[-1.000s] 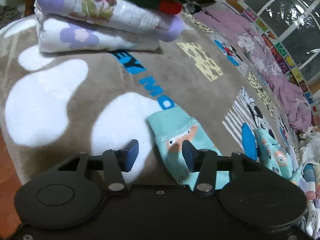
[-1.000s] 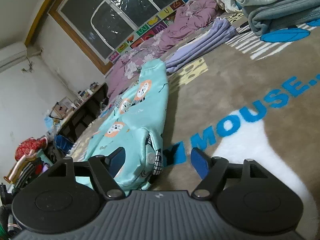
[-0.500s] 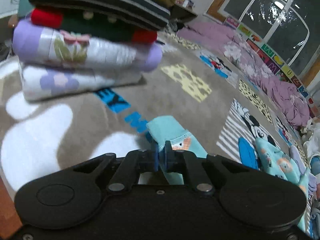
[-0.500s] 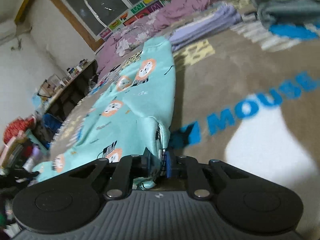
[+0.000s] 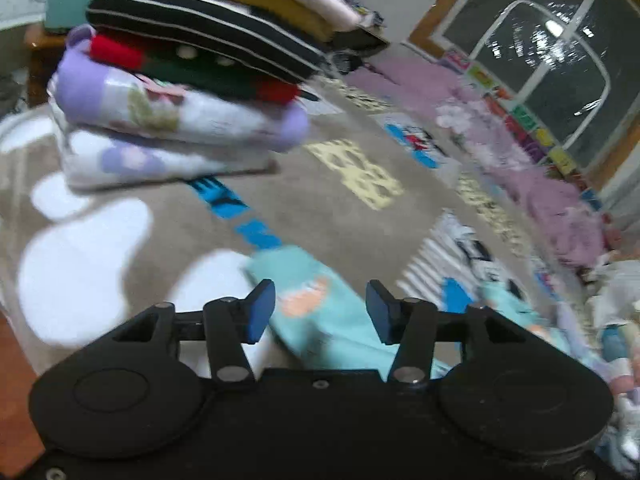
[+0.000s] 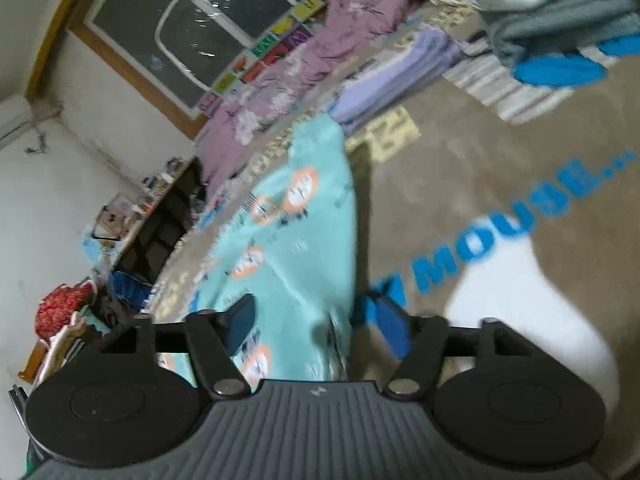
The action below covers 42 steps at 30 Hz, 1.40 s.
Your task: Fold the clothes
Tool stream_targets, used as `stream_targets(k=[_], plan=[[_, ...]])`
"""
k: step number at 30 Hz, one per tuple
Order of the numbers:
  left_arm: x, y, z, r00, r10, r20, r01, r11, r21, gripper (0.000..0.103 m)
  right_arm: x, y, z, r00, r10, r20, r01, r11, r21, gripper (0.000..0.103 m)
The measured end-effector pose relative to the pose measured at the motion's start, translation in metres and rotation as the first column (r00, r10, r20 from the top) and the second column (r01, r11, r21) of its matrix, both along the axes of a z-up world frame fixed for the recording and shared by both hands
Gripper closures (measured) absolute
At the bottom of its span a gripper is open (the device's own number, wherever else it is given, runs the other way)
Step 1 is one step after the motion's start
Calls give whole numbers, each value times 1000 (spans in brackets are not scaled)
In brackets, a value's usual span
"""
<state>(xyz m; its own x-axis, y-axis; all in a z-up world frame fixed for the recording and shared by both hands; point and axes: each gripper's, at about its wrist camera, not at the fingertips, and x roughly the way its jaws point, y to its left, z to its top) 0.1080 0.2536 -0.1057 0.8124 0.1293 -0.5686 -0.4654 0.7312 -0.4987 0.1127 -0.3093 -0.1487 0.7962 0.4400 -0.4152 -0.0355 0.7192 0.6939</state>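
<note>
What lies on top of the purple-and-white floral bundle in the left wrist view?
On the floral bundle lie stacked folded clothes: red-green, black striped, mustard, pink. Anything between those layers is hidden.

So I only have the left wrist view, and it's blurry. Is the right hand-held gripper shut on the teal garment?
Observer: No. The right hand-held gripper is open, and the teal garment's near edge sits between its fingers.
Operator: What lies past the garment's far end?
Observer: Folded lilac cloth, on the carpet.
Operator: Anything further right?
Observer: A grey blanket pile at the upper right.
</note>
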Motion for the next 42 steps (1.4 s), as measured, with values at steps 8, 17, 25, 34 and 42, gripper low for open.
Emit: stream_targets(k=[8,17,25,34,42], plan=[[21,-101,-20,956,-288,53,289,957,-32,39,77,-10,17,1000,19,8,-18,995,-98,30],[41,-164,-64,891,-450,60,447,893,61,33,176,-9,17,998,65,-12,-66,974,-217,30],[39,-167,-73,878,-472,83,463,880,103,26,236,2,8,997,72,-16,-73,964,-257,32],[37,-167,-75,873,-479,89,468,876,115,26,260,13,2,993,112,-19,-113,959,-259,79],[36,-167,-76,872,-482,89,471,874,121,26,237,8,25,997,46,55,-28,955,-296,97]])
